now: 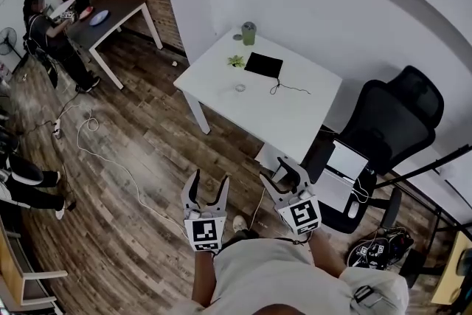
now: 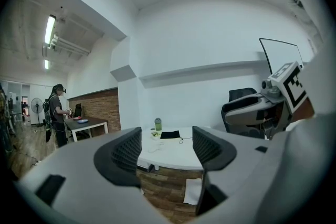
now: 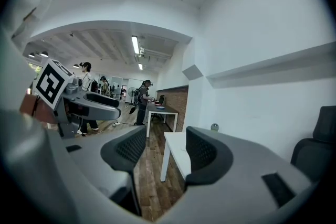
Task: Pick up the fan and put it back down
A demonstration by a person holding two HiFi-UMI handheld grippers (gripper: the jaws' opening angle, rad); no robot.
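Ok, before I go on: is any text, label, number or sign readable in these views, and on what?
No readable text in any view.
On the left marker cube: a black-and-white square pattern only, no letters or digits.
On the right marker cube: the same, pattern only.
On the green bottle on the white table: any label is too small to read.

Seen from above, the person wears a pale, loose shirt [image 1: 274, 273]. The left gripper [image 1: 209, 182] and right gripper [image 1: 282, 172] are smooth grey plastic, each backed by a white cube [image 1: 205, 231] printed with black square markers. Black, finely ribbed pads [image 2: 127, 153] line the curved jaws.
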